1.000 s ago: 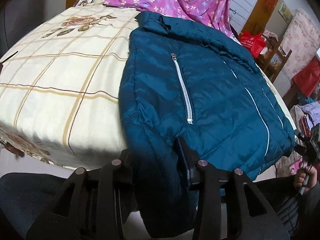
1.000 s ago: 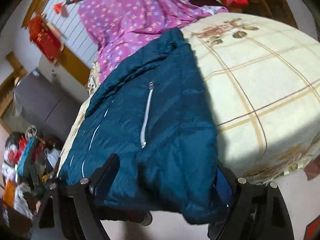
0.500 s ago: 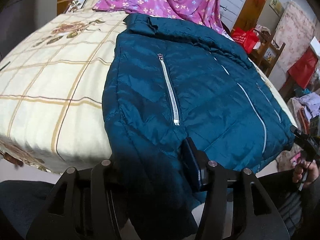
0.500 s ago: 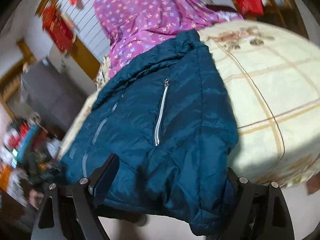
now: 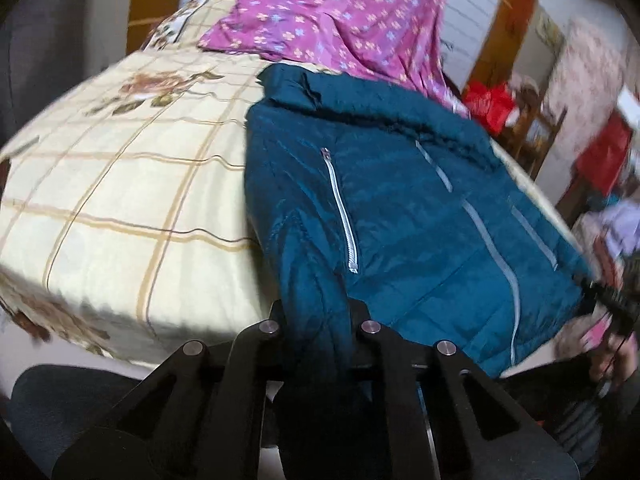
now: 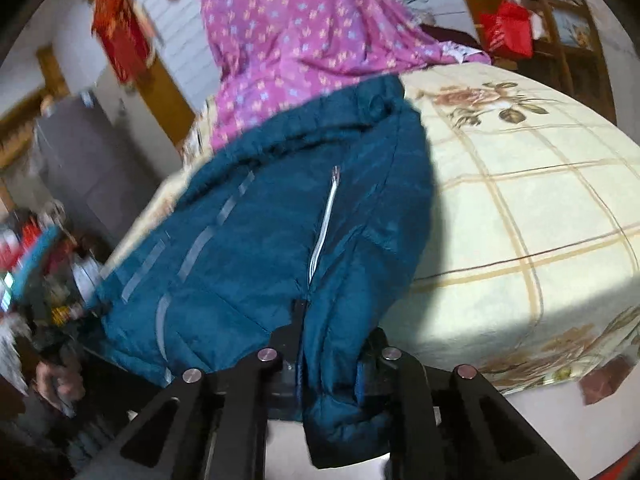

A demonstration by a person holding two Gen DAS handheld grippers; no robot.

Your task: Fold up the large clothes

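Observation:
A teal padded jacket (image 5: 400, 208) with silver pocket zips lies on the bed, its hem hanging over the near edge. In the left wrist view my left gripper (image 5: 318, 316) is shut on one lower corner of the hem, fabric bunched between its fingers. The right wrist view shows the same jacket (image 6: 256, 232) from the other side. There my right gripper (image 6: 330, 344) is shut on the opposite hem corner, with a fold of fabric drooping below the fingers. At the right edge of the left wrist view a hand holds the other gripper.
The bed wears a cream checked sheet with roses (image 5: 120, 184). A purple flowered cloth (image 5: 344, 12) lies beyond the jacket's collar. Red bags and wooden shelves (image 5: 504, 108) stand beside the bed. A grey cabinet (image 6: 88, 168) and cluttered items sit on the other side.
Both grippers have closed from open onto the jacket's hem corners. Both have risen slightly, and the hem has bunched up between the fingers.

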